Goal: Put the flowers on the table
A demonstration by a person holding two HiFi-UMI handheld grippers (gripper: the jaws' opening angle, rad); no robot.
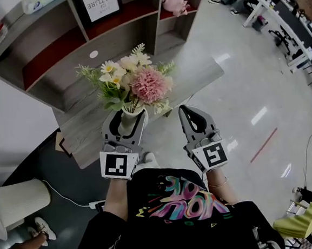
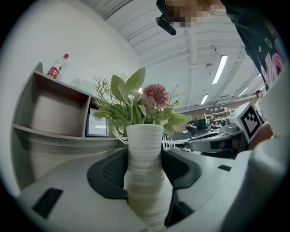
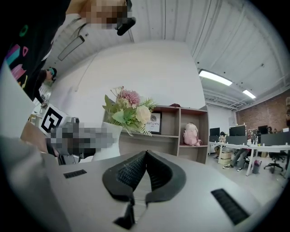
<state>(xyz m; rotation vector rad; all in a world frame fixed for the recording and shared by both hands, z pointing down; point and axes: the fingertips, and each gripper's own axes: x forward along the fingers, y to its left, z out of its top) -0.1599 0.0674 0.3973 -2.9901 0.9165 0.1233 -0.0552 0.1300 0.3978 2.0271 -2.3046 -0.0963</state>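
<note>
Flowers (image 1: 133, 80) are standing in a vase (image 1: 127, 127) whose neck the left tongs (image 1: 127, 117) are gripping; the right tongs (image 1: 191, 114), pressed together and empty, are hovering beside the vase.

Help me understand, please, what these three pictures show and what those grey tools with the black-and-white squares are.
There is no robot here: a person holds a two-jaw gripper in each hand. One picture comes from a camera on the person's head, looking down. The other two come from cameras riding on the grippers. The left gripper is shut on a white vase of flowers, held upright. The right gripper has its jaws together on nothing. Ahead stand a grey wooden table and a shelf unit. Whether the vase touches the table is unclear.
</note>
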